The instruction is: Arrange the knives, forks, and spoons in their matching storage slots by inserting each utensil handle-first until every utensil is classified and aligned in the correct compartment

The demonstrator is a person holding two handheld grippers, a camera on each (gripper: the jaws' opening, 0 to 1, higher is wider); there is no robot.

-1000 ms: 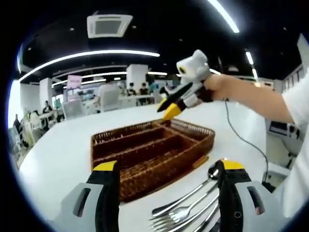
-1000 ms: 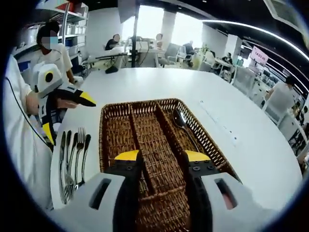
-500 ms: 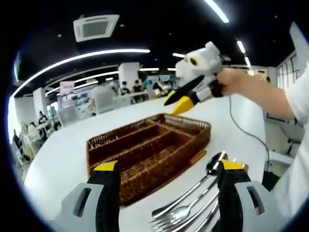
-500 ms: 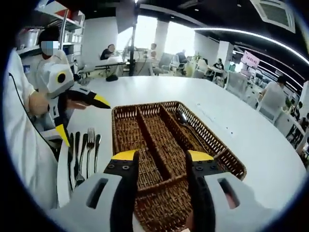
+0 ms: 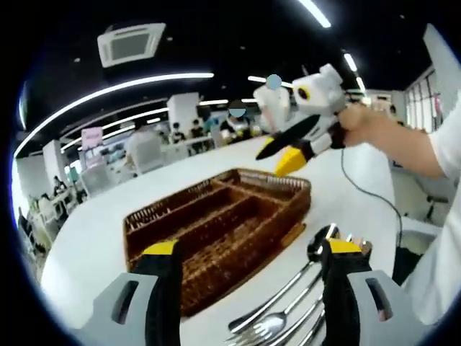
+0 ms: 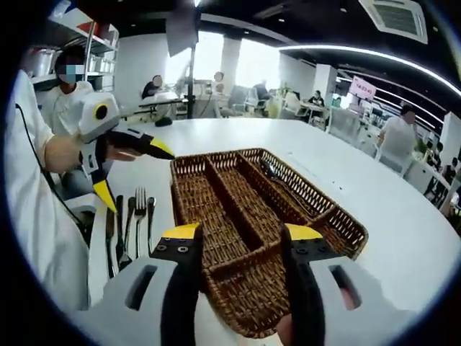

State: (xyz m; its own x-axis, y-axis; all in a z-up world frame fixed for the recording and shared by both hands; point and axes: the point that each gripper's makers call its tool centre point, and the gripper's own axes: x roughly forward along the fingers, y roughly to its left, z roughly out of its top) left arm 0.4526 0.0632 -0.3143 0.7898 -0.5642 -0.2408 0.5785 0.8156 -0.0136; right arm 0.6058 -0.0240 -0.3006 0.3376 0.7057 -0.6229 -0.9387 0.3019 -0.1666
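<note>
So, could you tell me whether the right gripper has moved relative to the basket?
Yes: the right gripper has drawn back off the wicker basket, past its near end.

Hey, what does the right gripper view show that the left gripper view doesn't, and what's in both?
Only the right gripper view looks down into the wicker tray, so it shows a spoon in tray lying in the far compartment, plus the left gripper open above the loose cutlery. Only the left gripper view shows the right gripper from outside, open and held in the air beyond the tray. Both views share the tray, the loose cutlery beside it and the white table.
</note>
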